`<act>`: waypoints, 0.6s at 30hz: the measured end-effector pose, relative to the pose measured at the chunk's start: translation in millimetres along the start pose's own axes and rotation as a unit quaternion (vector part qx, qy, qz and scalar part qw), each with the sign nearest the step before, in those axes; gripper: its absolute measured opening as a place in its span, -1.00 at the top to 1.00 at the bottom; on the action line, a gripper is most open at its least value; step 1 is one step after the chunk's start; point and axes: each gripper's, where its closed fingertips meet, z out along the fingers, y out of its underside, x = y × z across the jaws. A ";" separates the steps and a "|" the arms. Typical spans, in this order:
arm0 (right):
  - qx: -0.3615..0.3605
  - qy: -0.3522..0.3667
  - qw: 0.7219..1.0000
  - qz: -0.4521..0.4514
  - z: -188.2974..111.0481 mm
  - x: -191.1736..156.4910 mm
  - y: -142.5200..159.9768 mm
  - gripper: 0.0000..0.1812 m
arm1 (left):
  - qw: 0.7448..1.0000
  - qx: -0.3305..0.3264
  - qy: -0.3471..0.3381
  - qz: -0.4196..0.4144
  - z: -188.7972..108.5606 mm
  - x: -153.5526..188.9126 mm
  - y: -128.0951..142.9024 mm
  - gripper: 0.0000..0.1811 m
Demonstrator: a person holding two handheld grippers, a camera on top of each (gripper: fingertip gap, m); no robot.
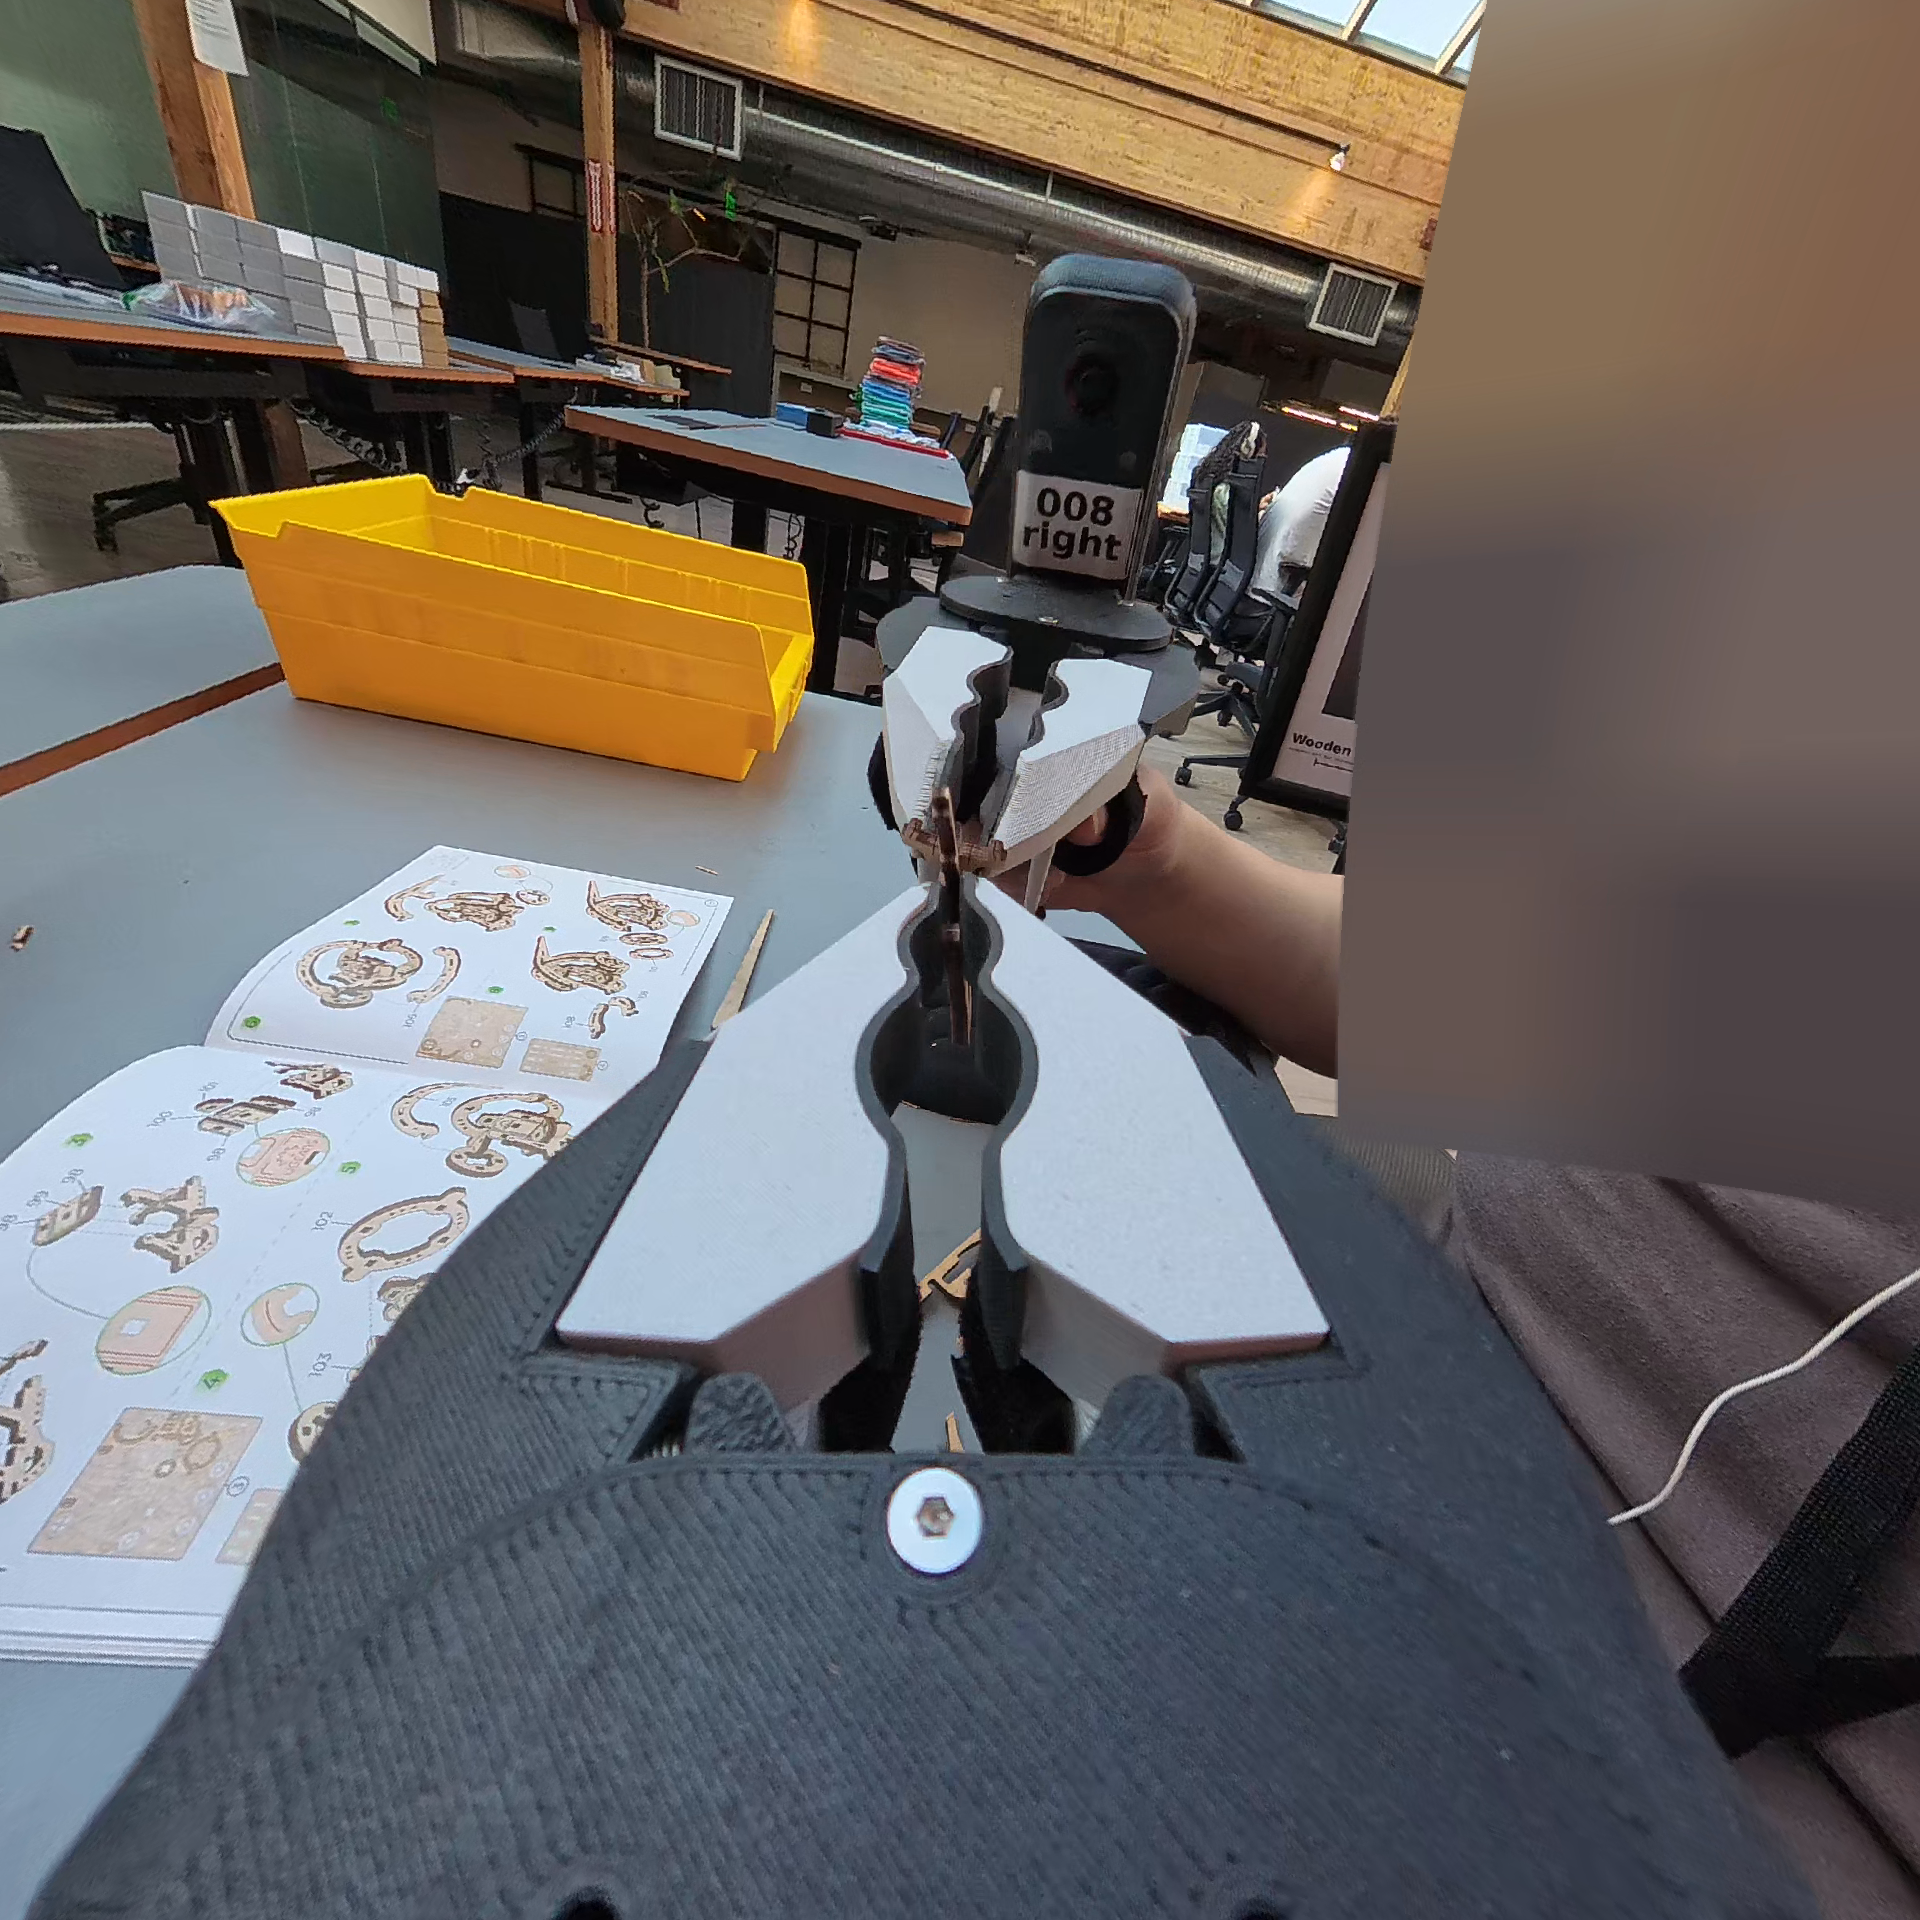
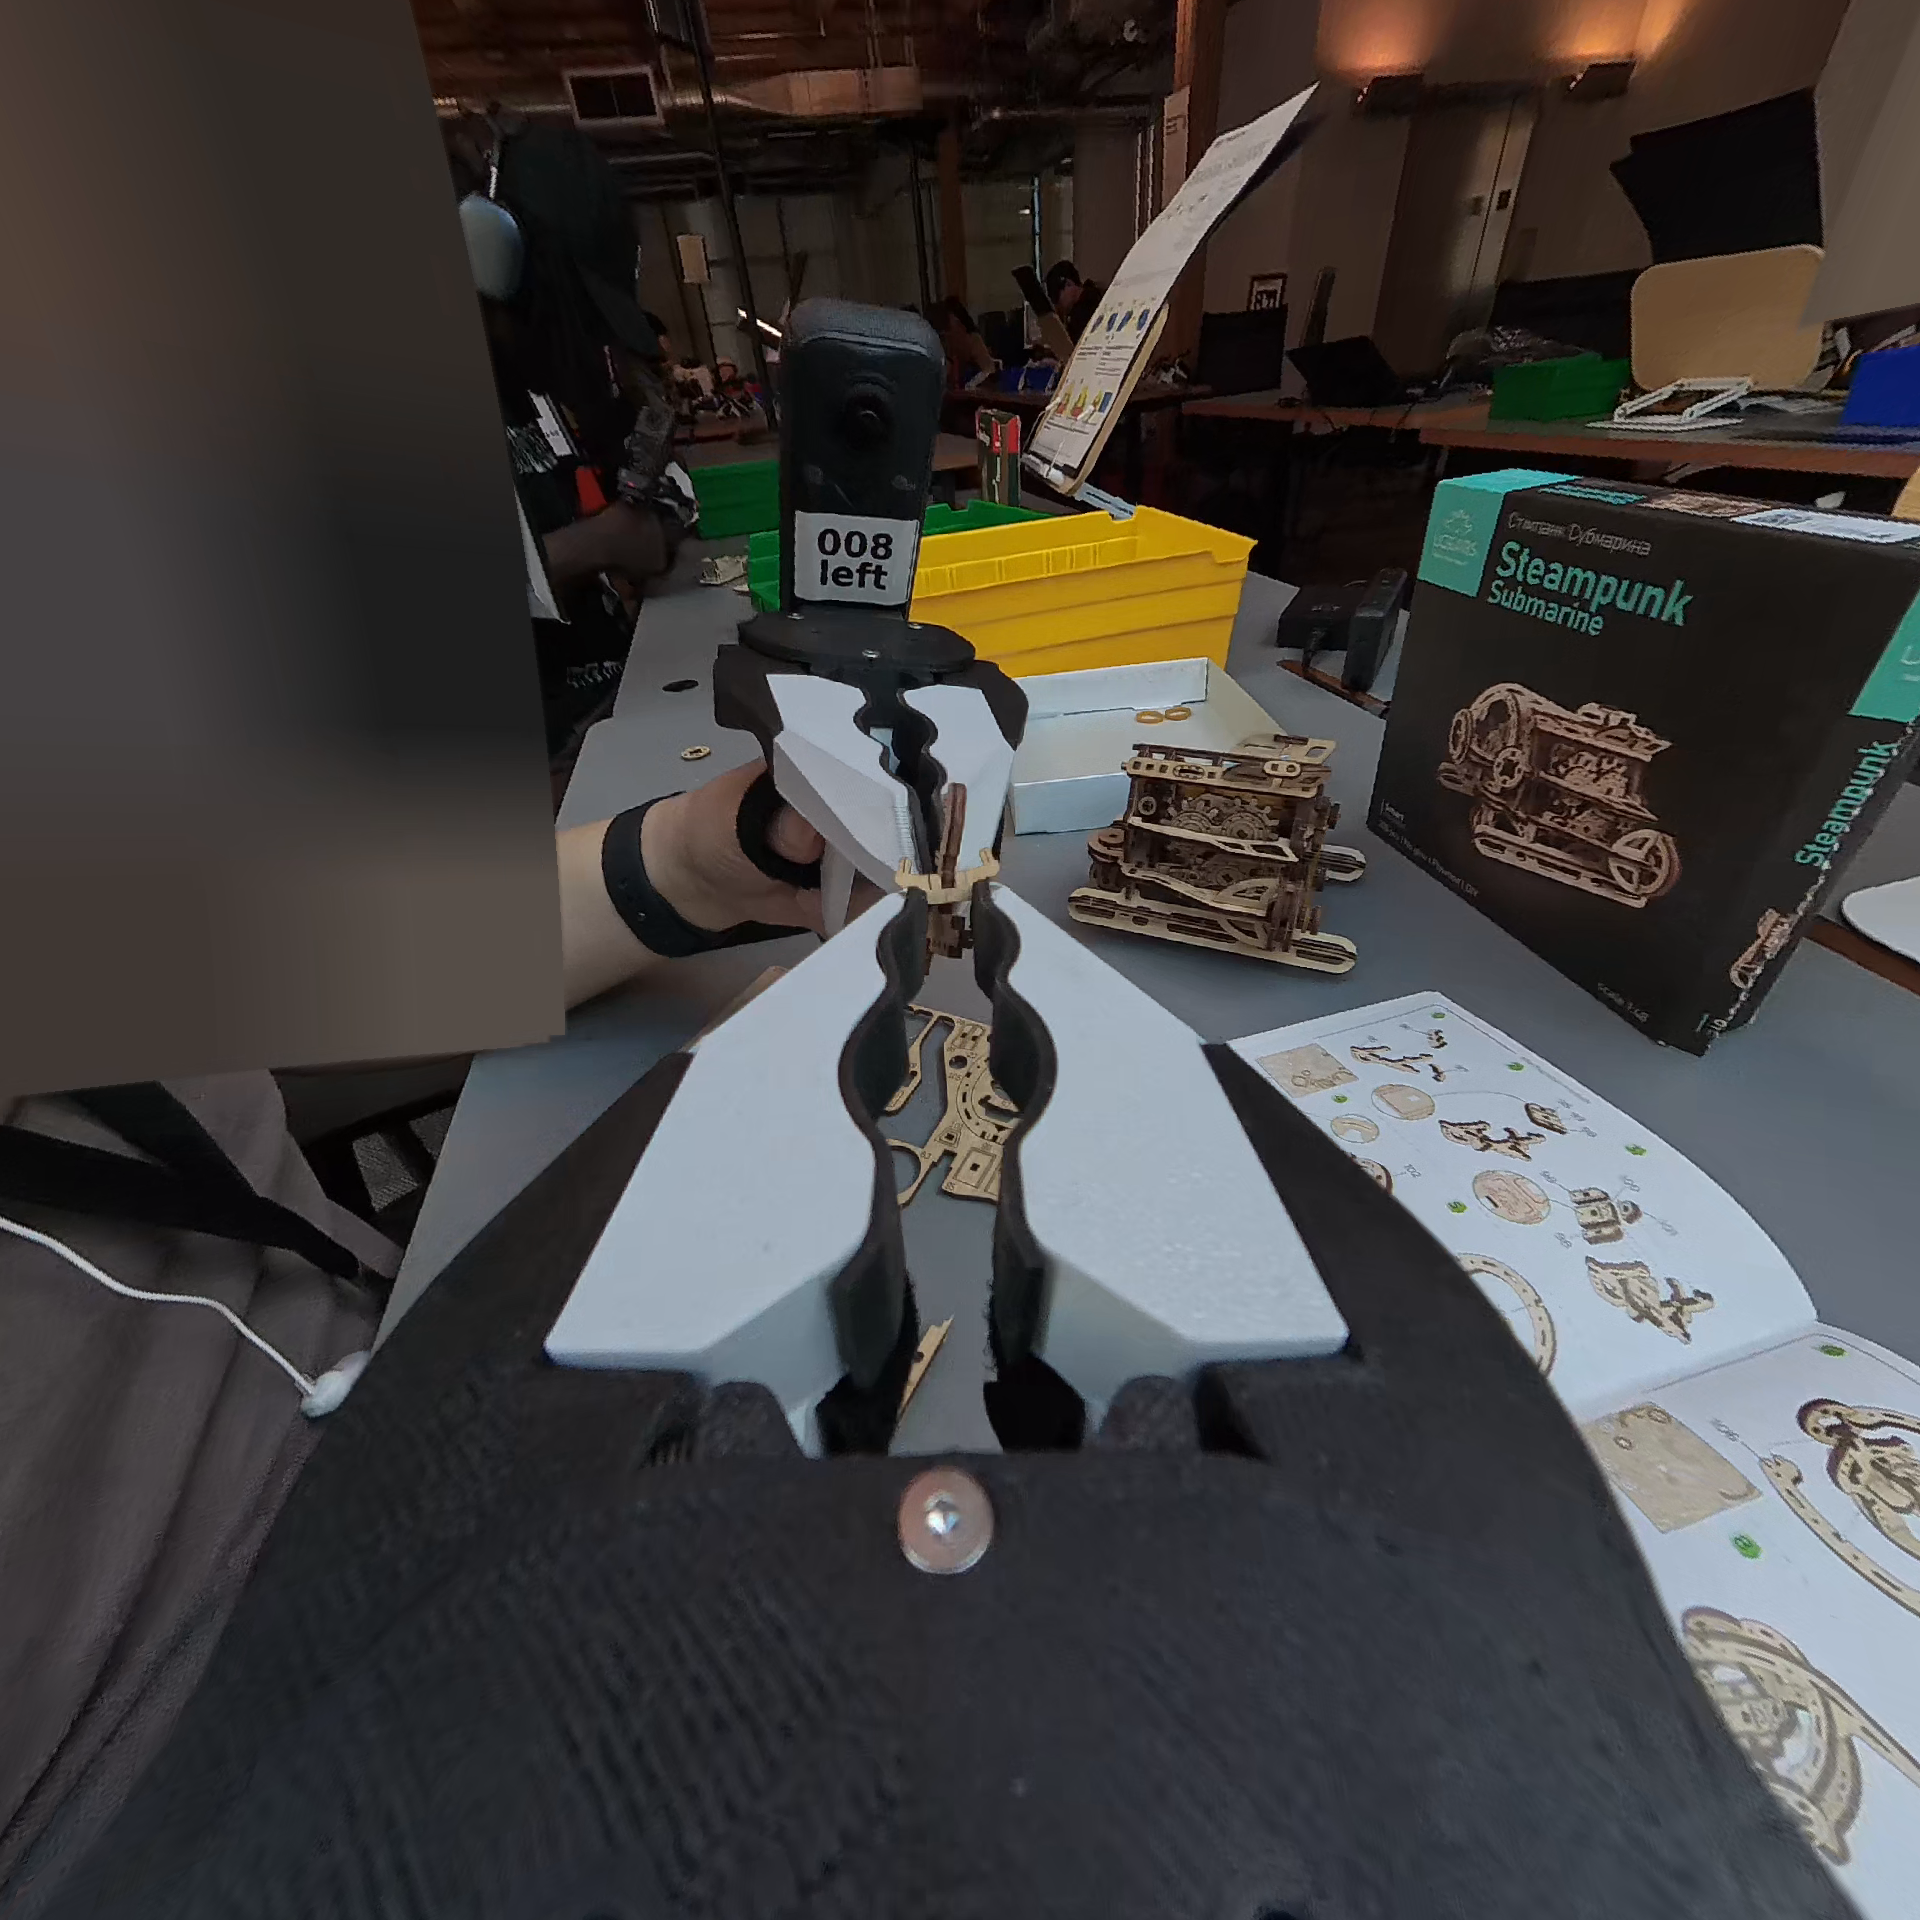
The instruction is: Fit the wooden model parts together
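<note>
where the left wrist view looks along its own fingers, the left gripper (image 1: 948, 914) is closed narrow on a thin wooden part (image 1: 951, 966) standing edge-on between its tips. tip to tip opposite, the right gripper (image 1: 961, 847) pinches a small wooden piece (image 1: 940, 831). an open instruction booklet (image 1: 312, 1143) and a yellow bin (image 1: 520, 623) lie left on the grey table (image 1: 156, 831).

right wrist view: the 2 wooden pieces meet at the tips (image 2: 940, 883). beyond, to the right, stand a part-built wooden model (image 2: 1216, 852) and a dark box (image 2: 1642, 748).
</note>
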 end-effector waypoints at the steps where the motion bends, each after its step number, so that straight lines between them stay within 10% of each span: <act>1: -0.010 0.003 1.000 -0.008 -0.2 -0.2 0.8 0.93 | 1.000 -0.003 0.000 0.001 0.2 0.2 0.7 1.00; 18: -0.123 0.007 0.992 -0.033 -4.0 -5.3 11.8 0.93 | 0.999 -0.051 0.002 0.018 4.0 4.4 13.5 1.00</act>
